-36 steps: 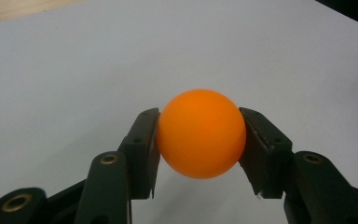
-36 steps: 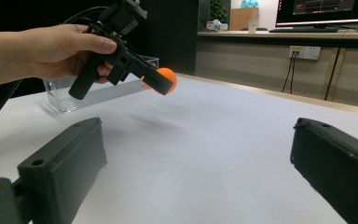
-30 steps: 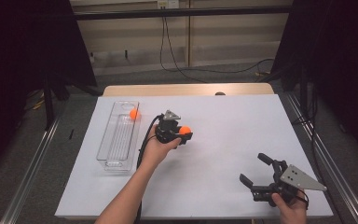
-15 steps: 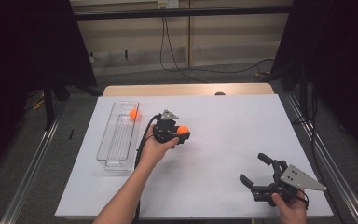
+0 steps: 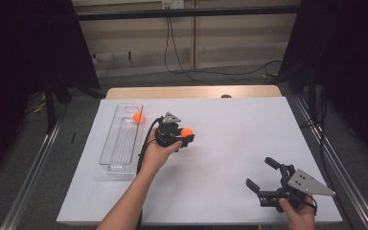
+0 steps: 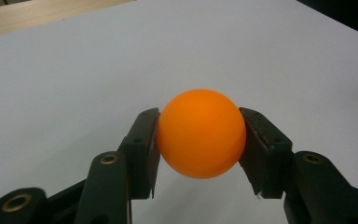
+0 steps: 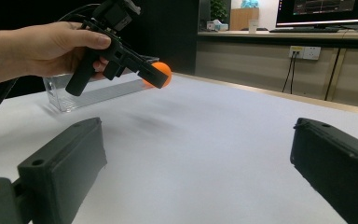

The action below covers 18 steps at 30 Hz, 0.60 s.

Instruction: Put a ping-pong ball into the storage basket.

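White worktop (image 5: 230,143) fills the middle of the frame, and over the last second almost nothing on it has shifted. That stillness is the story.

Left of centre lies the clear tray (image 5: 120,148), long side running up the picture. It sits exactly where it did a second ago.

Now the left tool (image 5: 184,139), just right of the tray's upper end, gripped in the left hand (image 5: 155,153). It hasn't travelled: same spot, same tilt, only the faintest drift toward the tray. Its jaws are clamped on the orange ball (image 6: 201,133), one pad pressed to each side. In the left gripper view the ball hangs clear above the white surface, dead centre.

Lower right corner: the right tool (image 5: 259,171) waits, jaws spread wide with nothing between them, held low in the right hand (image 5: 297,211). It hasn't budged either.

Smallest of all, a second ball (image 5: 137,116) already rests in the tray's far end, near the top.

What does that mean? By my reading the pickup is done and secure, with the grip steady for a full second, and the carry to the tray has barely begun. The next call is a short swing left over the tray wall, then a release beside the ball already in there.
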Available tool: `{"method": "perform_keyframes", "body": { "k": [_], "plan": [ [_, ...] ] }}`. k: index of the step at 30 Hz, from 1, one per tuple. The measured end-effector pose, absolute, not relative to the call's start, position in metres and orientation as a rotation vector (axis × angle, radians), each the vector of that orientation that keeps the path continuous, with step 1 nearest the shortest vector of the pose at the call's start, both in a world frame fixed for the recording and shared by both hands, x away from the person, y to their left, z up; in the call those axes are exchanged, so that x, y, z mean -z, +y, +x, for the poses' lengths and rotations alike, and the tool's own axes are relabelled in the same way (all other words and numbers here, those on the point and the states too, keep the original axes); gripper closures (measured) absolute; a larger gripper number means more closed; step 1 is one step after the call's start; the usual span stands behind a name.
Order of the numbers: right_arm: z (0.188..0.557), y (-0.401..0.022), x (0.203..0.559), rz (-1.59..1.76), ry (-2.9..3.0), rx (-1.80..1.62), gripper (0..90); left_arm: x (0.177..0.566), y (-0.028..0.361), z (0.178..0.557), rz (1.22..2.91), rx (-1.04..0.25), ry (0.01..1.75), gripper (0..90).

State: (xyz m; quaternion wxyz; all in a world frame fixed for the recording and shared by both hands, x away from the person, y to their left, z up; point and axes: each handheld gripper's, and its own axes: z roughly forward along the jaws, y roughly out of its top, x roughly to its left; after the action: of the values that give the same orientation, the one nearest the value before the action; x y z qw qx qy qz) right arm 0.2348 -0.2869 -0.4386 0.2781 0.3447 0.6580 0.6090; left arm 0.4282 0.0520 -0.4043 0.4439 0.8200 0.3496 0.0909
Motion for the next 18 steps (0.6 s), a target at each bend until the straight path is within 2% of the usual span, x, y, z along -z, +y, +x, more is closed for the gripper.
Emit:
{"method": "perform_keyframes", "body": {
  "k": [5, 18],
  "plan": [
    [0.2347, -0.2869, 0.4386, 0.925, 1.767, -1.632, 2.4, 0.4047, 0.0548, 0.4274, 2.052, -0.263, 0.859, 51.0],
    [0.2346, -0.2864, 0.4389, 0.928, 1.767, -1.631, 2.3, 0.4066, 0.0622, 0.4226, 2.034, -0.257, 0.877, 51.0]
  ]
}}
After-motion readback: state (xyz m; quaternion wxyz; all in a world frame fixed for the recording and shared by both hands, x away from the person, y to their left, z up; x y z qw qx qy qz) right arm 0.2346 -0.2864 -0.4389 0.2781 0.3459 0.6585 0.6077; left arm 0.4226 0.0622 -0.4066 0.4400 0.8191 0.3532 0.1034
